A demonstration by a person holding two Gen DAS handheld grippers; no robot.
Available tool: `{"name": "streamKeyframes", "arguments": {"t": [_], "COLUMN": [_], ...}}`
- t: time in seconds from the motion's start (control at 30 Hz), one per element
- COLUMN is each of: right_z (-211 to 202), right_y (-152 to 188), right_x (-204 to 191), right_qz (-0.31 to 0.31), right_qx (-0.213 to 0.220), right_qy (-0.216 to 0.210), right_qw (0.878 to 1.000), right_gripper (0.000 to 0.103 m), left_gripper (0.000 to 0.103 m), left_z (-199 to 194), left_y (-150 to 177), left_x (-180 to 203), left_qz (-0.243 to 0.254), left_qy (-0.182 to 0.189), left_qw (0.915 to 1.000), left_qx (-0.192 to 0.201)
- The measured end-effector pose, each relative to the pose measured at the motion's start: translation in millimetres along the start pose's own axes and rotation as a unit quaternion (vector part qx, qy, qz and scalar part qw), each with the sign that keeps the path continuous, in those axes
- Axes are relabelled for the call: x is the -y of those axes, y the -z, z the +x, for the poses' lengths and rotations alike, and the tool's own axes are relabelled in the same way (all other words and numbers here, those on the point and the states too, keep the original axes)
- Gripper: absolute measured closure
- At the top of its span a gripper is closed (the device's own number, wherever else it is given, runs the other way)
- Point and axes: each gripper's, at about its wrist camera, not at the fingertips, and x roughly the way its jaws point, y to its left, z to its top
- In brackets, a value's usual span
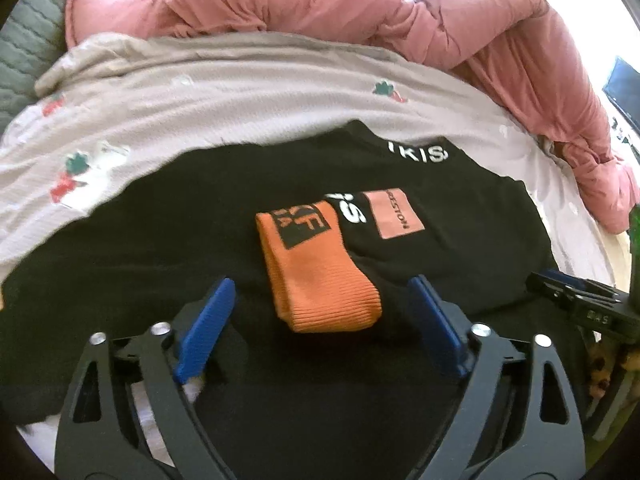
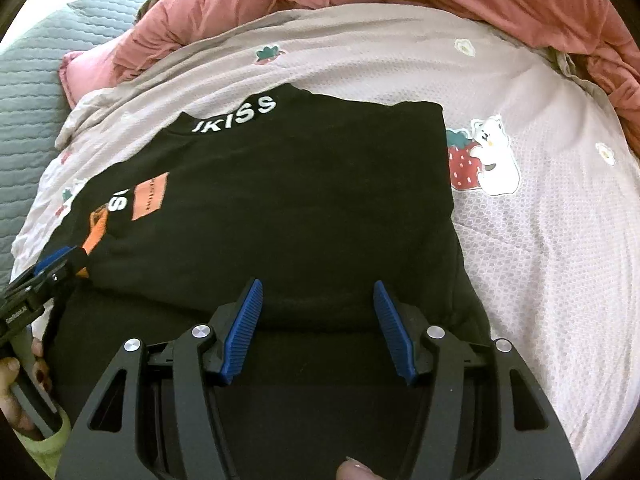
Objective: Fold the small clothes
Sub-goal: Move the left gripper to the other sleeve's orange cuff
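Observation:
A black sweatshirt (image 1: 208, 240) with white lettering at the neck lies partly folded on the bed. Its orange cuff (image 1: 316, 276) is laid across the chest, beside an orange patch (image 1: 396, 216). My left gripper (image 1: 323, 280) stands open just above the garment, its blue pads either side of the cuff's near end without touching it. In the right wrist view my right gripper (image 2: 318, 283) is open too, over the sweatshirt (image 2: 280, 200) and its near folded edge, nothing pressed between its pads. The left gripper (image 2: 52, 266) shows at that view's left edge by the orange cuff (image 2: 96, 232).
The garment rests on a pale sheet (image 2: 540, 240) printed with strawberries and a white bear (image 2: 490, 156). A bunched pink quilt (image 1: 360, 12) lies behind it and along the right. A grey quilted cover (image 2: 28, 92) is at the left. A hand (image 2: 20, 384) holds the left tool.

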Motion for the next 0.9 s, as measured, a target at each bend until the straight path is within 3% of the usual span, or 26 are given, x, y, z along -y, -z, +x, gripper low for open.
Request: {"name": "streamKeyframes", "arguments": {"t": [0.4,0.9], "right_z": [-22,-47], "right_y": [-1,-3], "right_x": [-18,-48], "right_qz": [-0.027,-0.054], "right_qx": [0.031,0.056], "right_qy": [-0.015,-0.041], "right_qw": [0.999,0.996], "right_gripper": [0.011,0.008], "left_gripper": [0.009,0.009], "left_z": [-33,-69], "left_y": [10,33], "left_x": [-15,-37], "left_qz": [-0.01,-0.037], "left_qy": [-0.032,-0.06], "left_qw": [0.9988,0.9948], "left_qx": [0.035,0.074]}}
